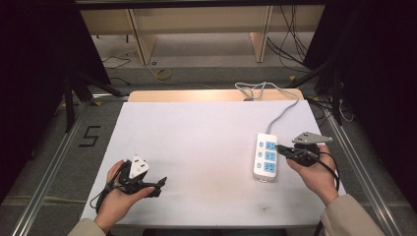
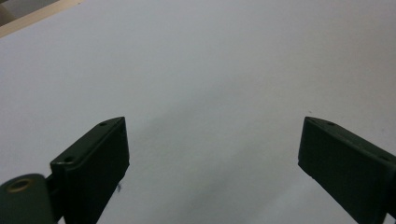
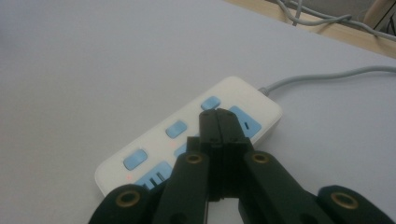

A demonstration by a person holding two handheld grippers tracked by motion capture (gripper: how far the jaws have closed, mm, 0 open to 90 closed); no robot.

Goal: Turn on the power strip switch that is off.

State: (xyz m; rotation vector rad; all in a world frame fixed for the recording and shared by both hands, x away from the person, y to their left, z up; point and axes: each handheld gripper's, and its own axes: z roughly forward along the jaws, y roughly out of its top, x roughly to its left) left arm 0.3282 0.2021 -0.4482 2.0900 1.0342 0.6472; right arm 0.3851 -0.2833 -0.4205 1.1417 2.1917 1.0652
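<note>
A white power strip with blue sockets and blue switches lies on the right side of the white table top; its grey cable runs to the far edge. My right gripper is shut with nothing between its jaws, and its tip hovers over the strip's right half. In the right gripper view the closed jaws point at the power strip near its middle switch and socket. My left gripper rests at the near left of the table, jaws wide apart. In the left gripper view my left gripper looks at bare table.
The strip's grey cable coils at the table's far edge. Beyond the table are wooden furniture legs, floor cables and dark curtains on both sides. A metal rail runs along the right of the table.
</note>
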